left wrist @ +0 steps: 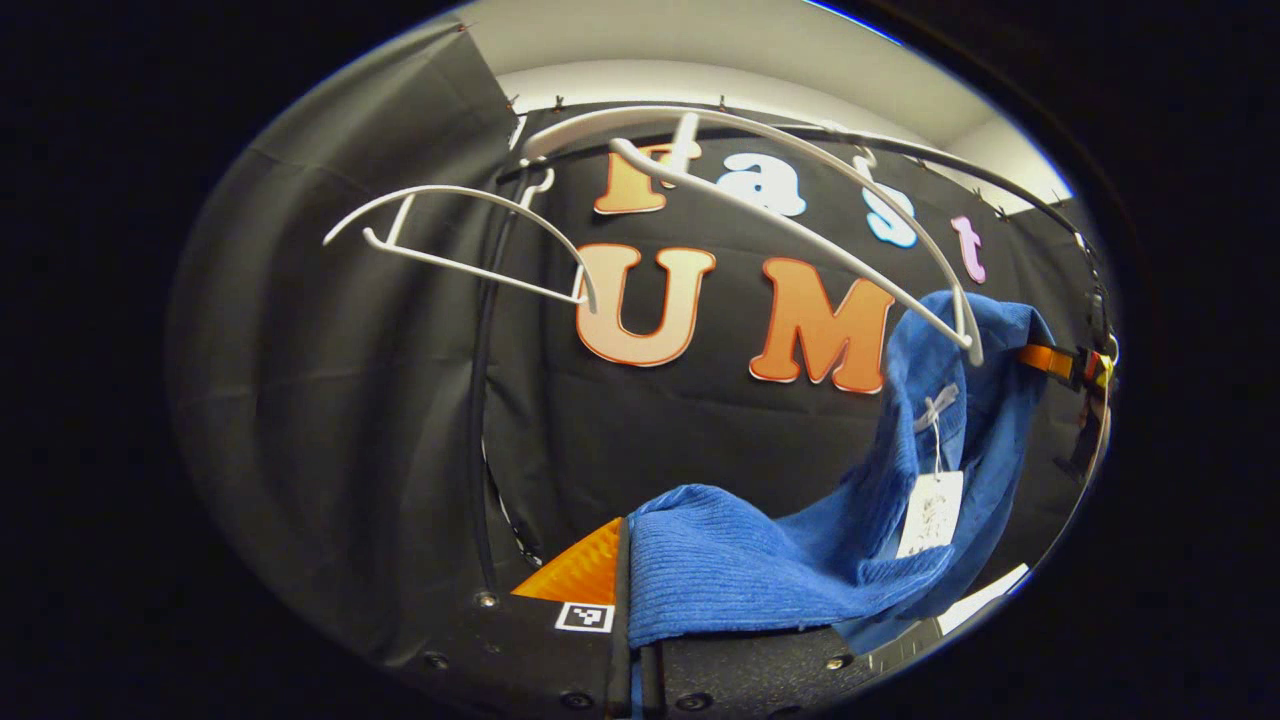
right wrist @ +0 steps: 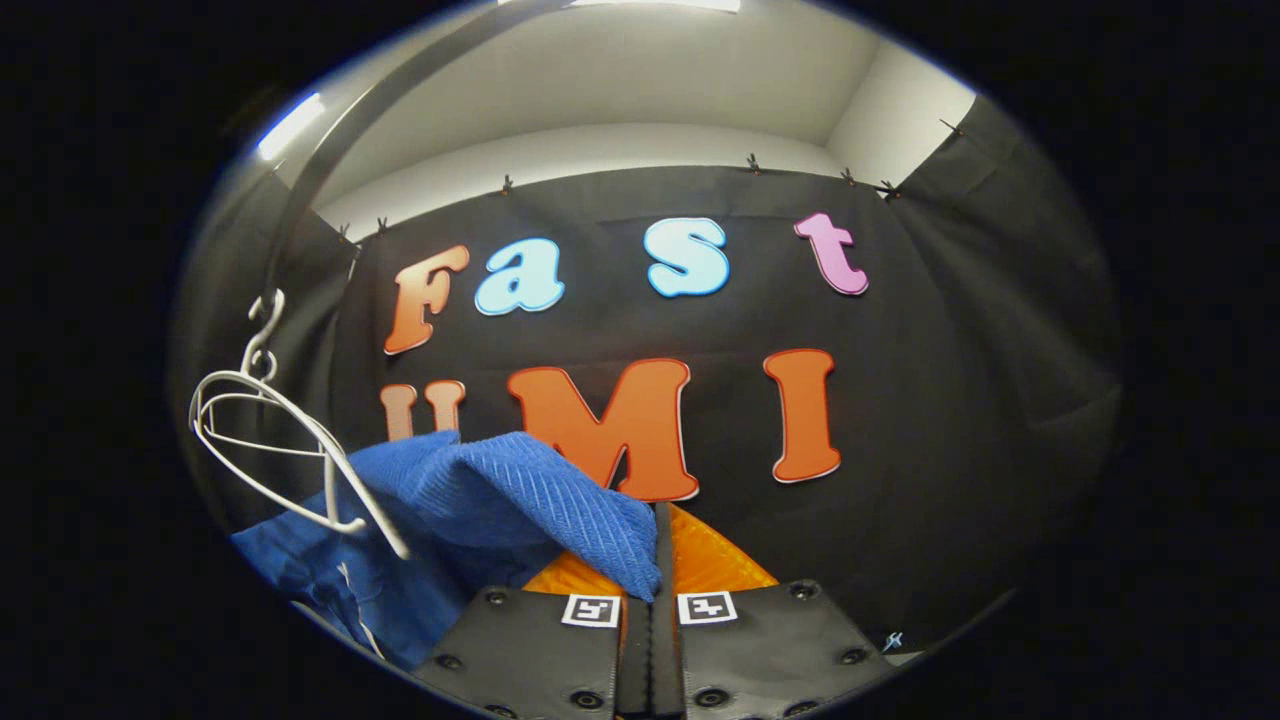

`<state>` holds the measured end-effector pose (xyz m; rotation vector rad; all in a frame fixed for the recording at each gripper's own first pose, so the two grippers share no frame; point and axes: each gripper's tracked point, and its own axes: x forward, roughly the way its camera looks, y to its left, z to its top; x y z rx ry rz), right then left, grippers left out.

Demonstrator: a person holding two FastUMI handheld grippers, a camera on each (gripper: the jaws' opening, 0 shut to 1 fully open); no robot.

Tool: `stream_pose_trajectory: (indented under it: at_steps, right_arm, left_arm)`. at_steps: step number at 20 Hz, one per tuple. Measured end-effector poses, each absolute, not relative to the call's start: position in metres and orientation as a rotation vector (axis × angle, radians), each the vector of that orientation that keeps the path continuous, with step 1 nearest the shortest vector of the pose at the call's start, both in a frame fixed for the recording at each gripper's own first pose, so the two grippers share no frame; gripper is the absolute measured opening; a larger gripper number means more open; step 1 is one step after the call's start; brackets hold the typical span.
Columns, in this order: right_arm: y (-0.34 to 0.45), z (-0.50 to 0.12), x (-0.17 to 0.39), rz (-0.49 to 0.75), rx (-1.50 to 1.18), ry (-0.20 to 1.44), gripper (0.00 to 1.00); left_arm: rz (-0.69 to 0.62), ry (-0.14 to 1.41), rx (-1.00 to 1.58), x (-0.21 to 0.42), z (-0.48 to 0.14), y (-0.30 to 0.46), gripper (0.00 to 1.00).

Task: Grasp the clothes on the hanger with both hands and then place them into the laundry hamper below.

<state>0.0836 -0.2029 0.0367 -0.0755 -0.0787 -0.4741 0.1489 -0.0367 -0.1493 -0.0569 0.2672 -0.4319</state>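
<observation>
Blue knit garment [left wrist: 750, 570] slung between both grippers, far end draped near a white hanger [left wrist: 800, 215]; paper tag [left wrist: 930, 515] dangles. Soft, light, floppy; likely best held at the ribbed edges. Left hand-held gripper [left wrist: 640, 640] clamped on one edge, right hand-held gripper [right wrist: 655, 590] clamped on the other. Spare hangers [right wrist: 270, 440] on rail; black cloth wall behind; hamper unseen

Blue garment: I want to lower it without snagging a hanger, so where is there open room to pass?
Open room lies right of the blue garment, before the booth wall. Left is crowded: white hangers on the rail overlap the cloth.
</observation>
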Motion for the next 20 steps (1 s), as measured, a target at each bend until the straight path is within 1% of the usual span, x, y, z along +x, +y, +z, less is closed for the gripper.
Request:
stream_pose_trajectory:
  at_steps: [5, 9, 15, 20]
  right_arm:
    - [-0.207, 0.009, 0.054, -0.457, -0.071, -0.018, 0.07]
    - [-0.199, 0.009, 0.041, -0.421, -0.063, -0.012, 0.08]
    - [-0.148, 0.010, 0.041, -0.292, -0.069, -0.005, 0.08]
    - [-0.082, -0.023, 0.062, -0.132, -0.064, 0.067, 0.08]
  left_arm:
    - [-0.527, 0.288, -0.087, 0.119, -0.151, -0.072, 0.05]
    - [-0.526, 0.281, -0.080, 0.111, -0.140, -0.077, 0.06]
    - [-0.504, 0.233, -0.084, 0.096, -0.116, -0.072, 0.06]
    - [-0.502, 0.246, -0.120, 0.087, -0.118, -0.080, 0.05]
